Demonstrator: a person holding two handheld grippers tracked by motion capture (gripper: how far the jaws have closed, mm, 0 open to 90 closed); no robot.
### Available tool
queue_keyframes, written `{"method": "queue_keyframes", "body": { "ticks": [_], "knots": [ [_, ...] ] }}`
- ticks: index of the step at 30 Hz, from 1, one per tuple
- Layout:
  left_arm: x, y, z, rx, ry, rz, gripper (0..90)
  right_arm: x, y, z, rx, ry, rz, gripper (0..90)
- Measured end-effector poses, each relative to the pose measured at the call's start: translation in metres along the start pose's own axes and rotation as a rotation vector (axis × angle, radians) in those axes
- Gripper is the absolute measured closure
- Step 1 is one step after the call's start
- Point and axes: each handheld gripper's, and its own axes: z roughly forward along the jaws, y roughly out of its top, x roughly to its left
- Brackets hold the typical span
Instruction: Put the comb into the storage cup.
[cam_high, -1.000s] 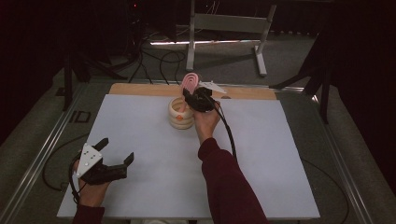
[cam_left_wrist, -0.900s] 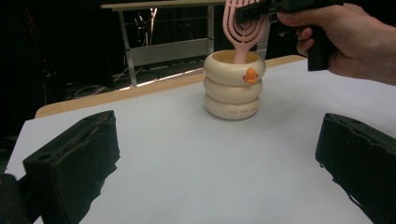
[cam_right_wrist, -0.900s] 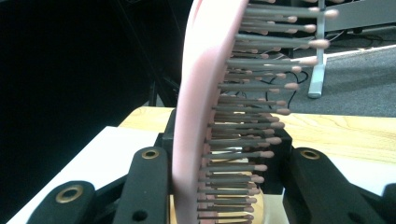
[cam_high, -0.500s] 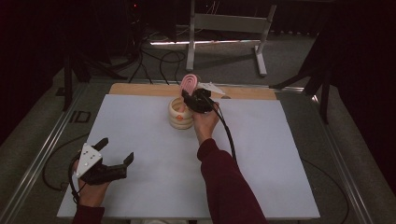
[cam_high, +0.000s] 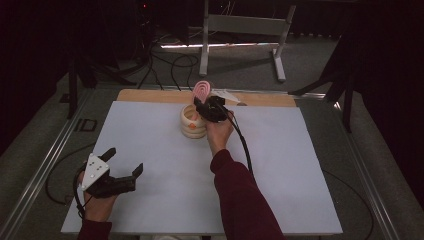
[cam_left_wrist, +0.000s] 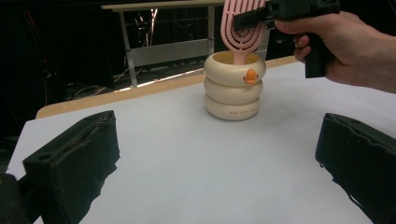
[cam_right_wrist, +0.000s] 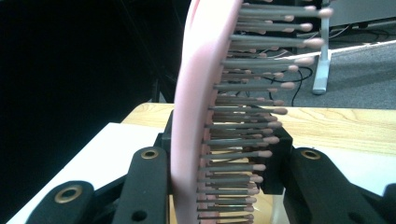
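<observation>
We hold a pink hairbrush (cam_left_wrist: 243, 28) upright in our right gripper (cam_high: 206, 105), its jaws pinching the brush head, with the handle already dipping into the cream ringed holder (cam_left_wrist: 234, 86) that stands near the far edge of the white table (cam_high: 150, 150). Our left gripper (cam_high: 122, 167) waits near the table's front left corner, well apart from the work, jaws spread and carrying nothing. To finish this step cleanly, we judge that the brush should go straight down the middle of the opening, staying vertical so the handle does not catch the rim and tip the holder, and that the jaws should part only once the handle is bottomed out. The left gripper view gives us the handle inside the mouth of the holder and its small orange mark (cam_left_wrist: 251, 76); the right gripper view instead gives us the bristles (cam_right_wrist: 252, 140) edge-on, pressed between the pads.
</observation>
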Motion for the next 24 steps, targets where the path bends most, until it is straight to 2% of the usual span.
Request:
{"method": "queue_keyframes", "body": {
  "ticks": [14, 24],
  "knots": [
    [-0.0007, -0.0007, 0.001, 0.001, -0.003, 0.0, 0.4, -0.0023, -0.0017, -0.0005, -0.003, 0.008, 0.012, 63.1],
    [-0.0016, -0.0014, 0.0022, 0.005, -0.006, 0.003, 0.4, -0.0097, -0.0016, -0.0024, 0.006, 0.02, 0.022, 63.0]
  ]
}}
